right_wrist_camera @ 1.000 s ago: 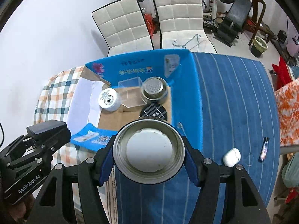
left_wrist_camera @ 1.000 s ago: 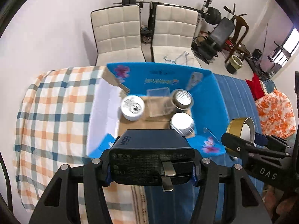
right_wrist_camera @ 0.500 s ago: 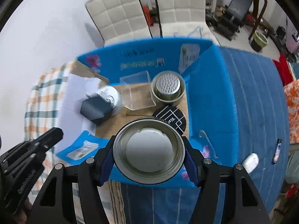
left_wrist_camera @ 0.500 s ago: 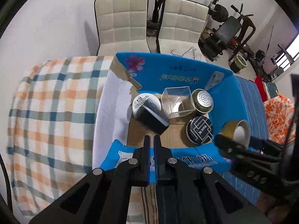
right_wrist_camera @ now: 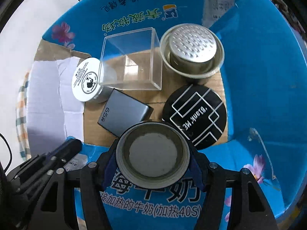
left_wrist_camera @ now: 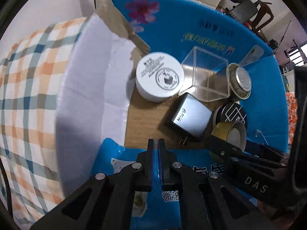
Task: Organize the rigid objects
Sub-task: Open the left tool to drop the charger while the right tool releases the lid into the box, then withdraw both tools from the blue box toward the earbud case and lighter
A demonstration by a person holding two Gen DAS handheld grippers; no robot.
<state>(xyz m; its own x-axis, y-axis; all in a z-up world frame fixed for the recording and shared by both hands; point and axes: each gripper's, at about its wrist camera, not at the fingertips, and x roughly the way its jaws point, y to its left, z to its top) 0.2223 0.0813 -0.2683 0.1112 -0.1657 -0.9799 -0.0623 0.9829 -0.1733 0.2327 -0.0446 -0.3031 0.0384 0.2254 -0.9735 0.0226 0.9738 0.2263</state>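
Note:
A blue cardboard box [left_wrist_camera: 191, 36] [right_wrist_camera: 264, 99] lies open with several objects on its brown floor. The grey 65W charger [left_wrist_camera: 191, 119] [right_wrist_camera: 124, 114] rests there between a white round jar [left_wrist_camera: 159, 76] [right_wrist_camera: 87, 82], a clear plastic cube [left_wrist_camera: 207, 76] [right_wrist_camera: 130, 61] and a black round tin [left_wrist_camera: 231, 114] [right_wrist_camera: 195, 113]. A metal cup [left_wrist_camera: 239, 79] [right_wrist_camera: 191, 51] stands at the far right. My left gripper [left_wrist_camera: 155, 143] is shut and holds nothing, above the box's near flap. My right gripper [right_wrist_camera: 153, 151] is shut on a gold round tin [left_wrist_camera: 230, 135] [right_wrist_camera: 153, 150] over the near edge.
The box sits on a checked cloth [left_wrist_camera: 25, 88] to the left. A white inner flap [left_wrist_camera: 90, 88] [right_wrist_camera: 46, 99] folds out on the left side. Chairs and exercise gear [left_wrist_camera: 247, 5] stand beyond the box.
My left gripper let go of the charger, which now lies in the box, and its jaws came together. Both grippers moved down and closer to the box; the gold tin now hangs over the near edge.

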